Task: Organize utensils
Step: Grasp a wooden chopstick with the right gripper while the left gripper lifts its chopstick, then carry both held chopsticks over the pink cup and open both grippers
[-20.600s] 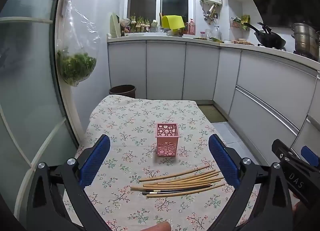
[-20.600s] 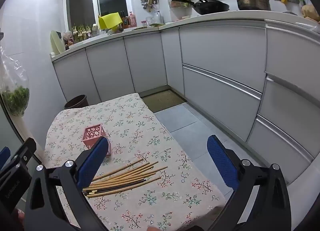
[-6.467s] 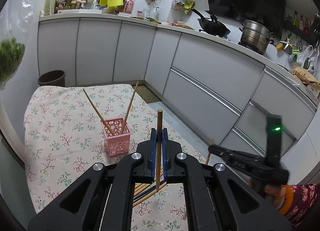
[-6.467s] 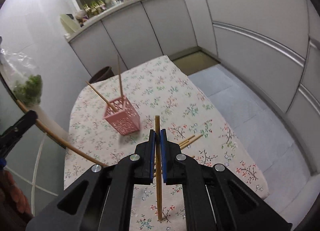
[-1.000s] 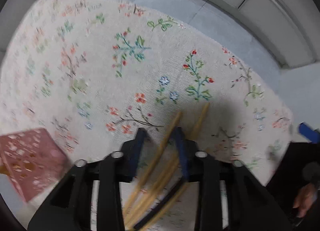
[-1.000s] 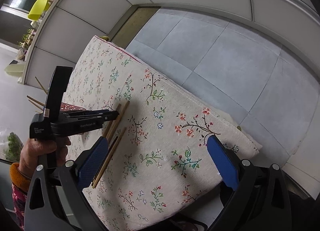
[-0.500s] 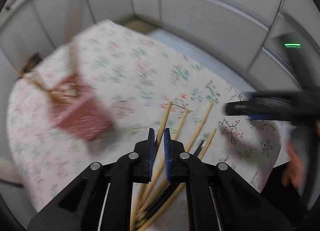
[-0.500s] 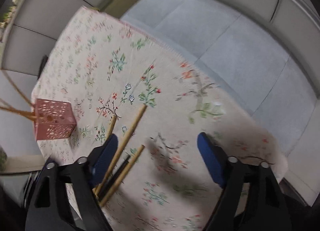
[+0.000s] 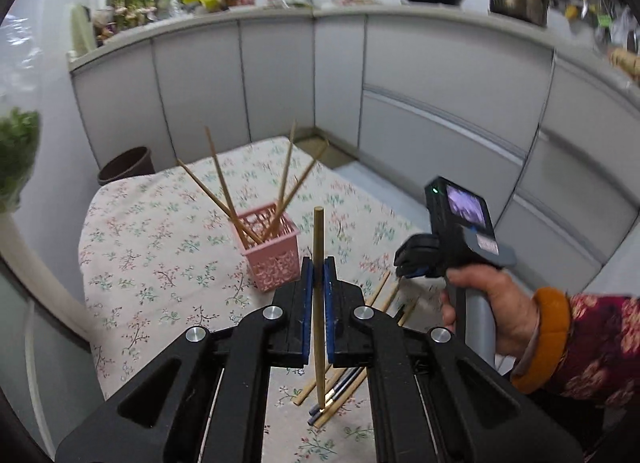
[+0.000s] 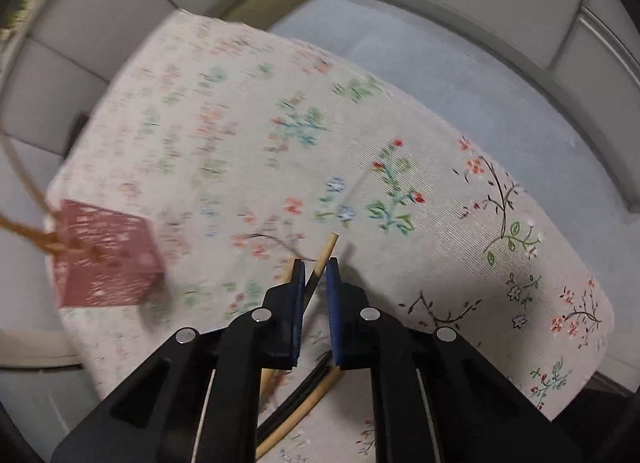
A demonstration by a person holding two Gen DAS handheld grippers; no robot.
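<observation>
table (image 9: 132, 263) (floral cloth) | pink holder (image 9: 273, 253) standing | loose chopsticks (image 9: 340, 383) lying beside it

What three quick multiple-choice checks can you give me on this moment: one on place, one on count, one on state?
1. Where does the pink basket stand?
A. on the kitchen counter
B. on the floor
C. on the floral tablecloth

2. How many standing chopsticks are in the basket?
A. two
B. four
C. six

3. What state is the left hand-held gripper in?
A. shut on a wooden chopstick
B. wide open and empty
C. shut on the basket's rim

Answers:
1 C: the left wrist view shows the basket's base on the flowered cloth.
2 B: four sticks fan out of its top.
3 A: the blue pads press both sides of a stick that points up between them.
</observation>
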